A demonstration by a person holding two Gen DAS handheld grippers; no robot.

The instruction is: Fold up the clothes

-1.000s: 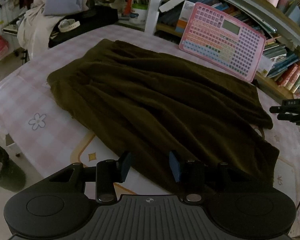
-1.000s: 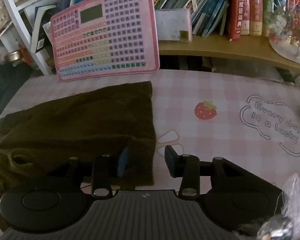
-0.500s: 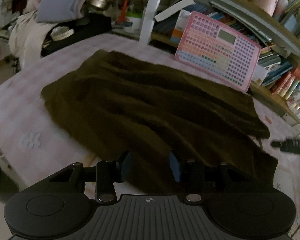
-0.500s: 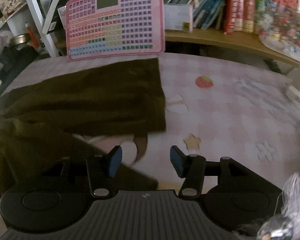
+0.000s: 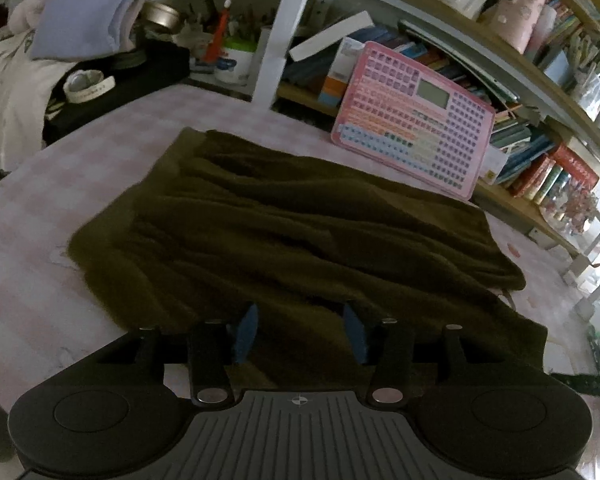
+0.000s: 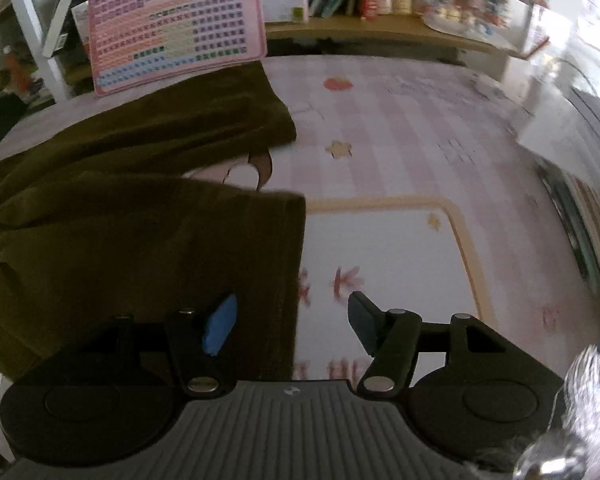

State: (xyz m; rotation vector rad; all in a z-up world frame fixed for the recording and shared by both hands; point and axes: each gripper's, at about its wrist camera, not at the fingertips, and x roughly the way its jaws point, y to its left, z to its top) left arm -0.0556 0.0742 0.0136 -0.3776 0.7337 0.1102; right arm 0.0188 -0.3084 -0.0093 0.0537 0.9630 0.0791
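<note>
Dark olive trousers lie spread and rumpled across the pink checked tablecloth, their two hems toward its right side. Left gripper and right gripper hover over the near edge, jaws apart, empty. Pinching one layer would likely skew the fold.

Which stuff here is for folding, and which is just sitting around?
For the job:
dark olive garment
left gripper
right gripper

Just lying about:
pink keyboard toy
books
tape roll
pink checked tablecloth
</note>
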